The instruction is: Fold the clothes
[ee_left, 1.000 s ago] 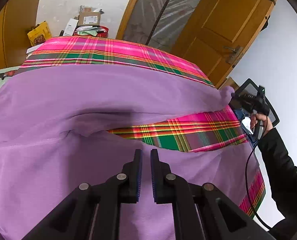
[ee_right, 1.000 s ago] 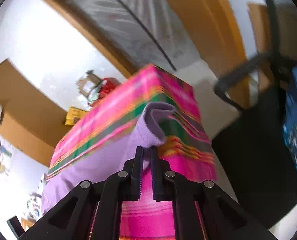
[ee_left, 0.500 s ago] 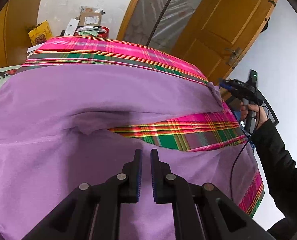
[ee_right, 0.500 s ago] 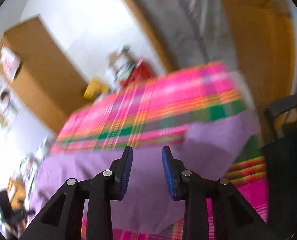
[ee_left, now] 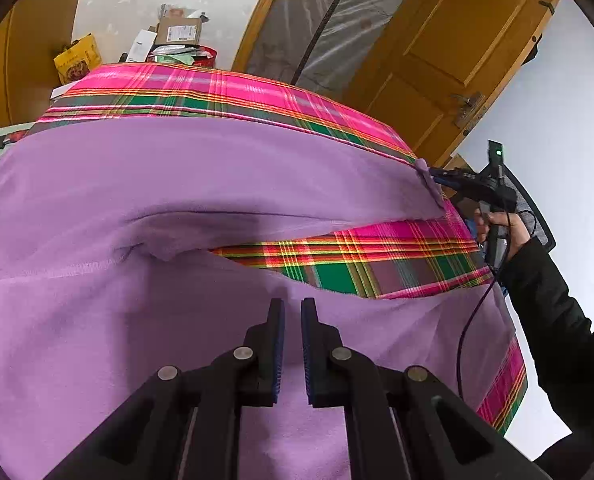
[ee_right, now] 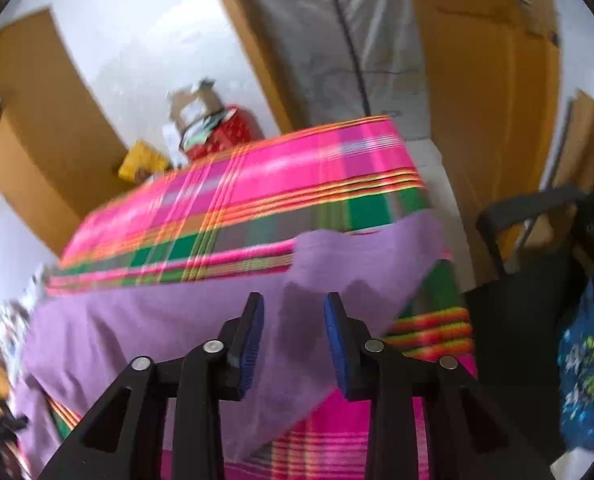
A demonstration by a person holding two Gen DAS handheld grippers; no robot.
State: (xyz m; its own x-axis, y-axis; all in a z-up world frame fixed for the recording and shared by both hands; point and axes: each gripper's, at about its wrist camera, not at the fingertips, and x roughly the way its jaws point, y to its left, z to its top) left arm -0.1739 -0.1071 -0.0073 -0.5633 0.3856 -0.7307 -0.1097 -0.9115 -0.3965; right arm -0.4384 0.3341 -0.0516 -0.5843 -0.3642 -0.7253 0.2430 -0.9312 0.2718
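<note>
- Purple garment (ee_left: 145, 168) lies spread over the plaid tablecloth (ee_left: 233, 92). A long band of it runs across the far part of the table, and the main body lies nearest the left wrist camera.
- A wedge of plaid shows between the band and the body. The garment is therefore not a compact stack; the band looks like a sleeve or a turned-over panel, though I cannot tell which.
- Left gripper (ee_left: 292, 308): jaws nearly closed, only a narrow slit between the blue pads. It hangs low over the garment's near body. I cannot tell whether any cloth is pinched in the slit.
- Judgement: this low position over the body would suit pinning the cloth while the other end is worked.
- Right gripper (ee_right: 293, 312): jaws wide apart, nothing between them. The purple end of the band (ee_right: 361, 256) lies flat on the table just ahead of the pads.
- In the left view the right gripper sits at the table's right edge, beside that same end of the band.
- Right view is motion-blurred, so fine creases cannot be read.
- A black chair (ee_right: 537, 248) stands off the table's right side, clear of the cloth.
</note>
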